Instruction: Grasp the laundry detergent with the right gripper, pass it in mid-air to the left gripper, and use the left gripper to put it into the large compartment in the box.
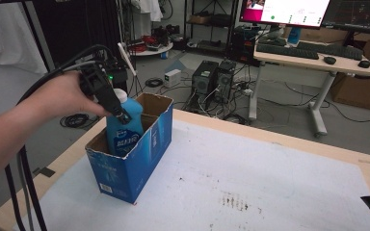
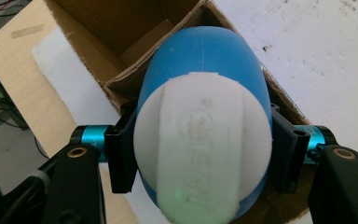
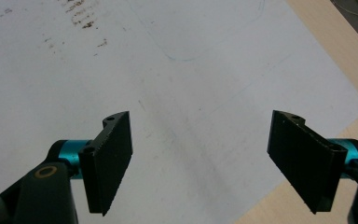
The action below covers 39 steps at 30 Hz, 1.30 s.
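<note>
The left gripper (image 1: 118, 111) clamps the white cap of a blue plastic bottle (image 1: 125, 127), which stands partly sunk in the open blue cardboard box (image 1: 139, 161) at the table's left. To seat it well, lower straight and keep the bottle clear of the inner cardboard divider (image 2: 140, 44). Far right, the right gripper (image 3: 200, 158) hangs wide open and empty above the stained white table cover (image 1: 250, 183), well apart.

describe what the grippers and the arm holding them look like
Both grippers have flat black rectangular jaws on turquoise metal collars with black bodies, as on the right gripper. The left gripper trails thick black cables and shows a small green light. The forearm is bare, no sleeve.
</note>
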Motion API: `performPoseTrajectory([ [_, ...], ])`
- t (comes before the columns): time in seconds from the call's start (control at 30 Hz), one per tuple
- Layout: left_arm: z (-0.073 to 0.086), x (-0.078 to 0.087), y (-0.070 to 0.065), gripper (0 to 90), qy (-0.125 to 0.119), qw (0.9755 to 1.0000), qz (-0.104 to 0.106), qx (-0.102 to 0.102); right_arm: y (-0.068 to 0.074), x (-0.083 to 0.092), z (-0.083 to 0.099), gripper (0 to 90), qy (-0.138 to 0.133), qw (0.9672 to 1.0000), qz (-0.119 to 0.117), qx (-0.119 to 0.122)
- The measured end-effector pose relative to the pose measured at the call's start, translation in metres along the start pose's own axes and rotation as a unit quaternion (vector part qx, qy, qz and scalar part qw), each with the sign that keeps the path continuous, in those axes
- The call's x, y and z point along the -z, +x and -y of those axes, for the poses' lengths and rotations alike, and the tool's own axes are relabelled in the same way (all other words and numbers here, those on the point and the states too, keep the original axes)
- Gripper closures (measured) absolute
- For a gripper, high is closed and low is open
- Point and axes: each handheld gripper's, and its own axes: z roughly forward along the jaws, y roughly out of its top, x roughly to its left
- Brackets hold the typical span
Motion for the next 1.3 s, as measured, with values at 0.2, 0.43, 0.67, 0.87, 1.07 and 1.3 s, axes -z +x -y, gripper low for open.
performPoseTrajectory([
  [0.2,0.004,-0.018,-0.003,38.4,0.009,0.9998,0.008,-0.013,0.001,-0.001,0.0,21.4,0.003,1.0,-0.001,0.003],
  [0.43,0.009,-0.033,-0.006,38.3,0.015,0.9995,0.008,-0.026,0.003,-0.003,-0.001,21.4,0.005,1.0,-0.003,0.004],
  [0.67,0.013,-0.043,-0.009,38.2,0.017,0.9993,0.014,-0.03,0.004,-0.005,-0.002,21.4,0.007,0.9999,-0.004,0.007],
  [0.87,0.016,-0.05,-0.01,38.1,0.019,0.999,0.014,-0.038,0.006,-0.006,-0.002,21.4,0.01,0.9999,-0.005,0.009],
  [1.07,0.013,-0.051,-0.009,37.9,0.029,0.9986,0.015,-0.043,0.007,-0.007,-0.002,21.4,0.01,0.9999,-0.005,0.009],
  [1.3,0.013,-0.051,-0.009,37.7,0.031,0.9985,0.013,-0.042,0.007,-0.007,0.001,21.4,0.011,0.9999,-0.005,0.006],
])
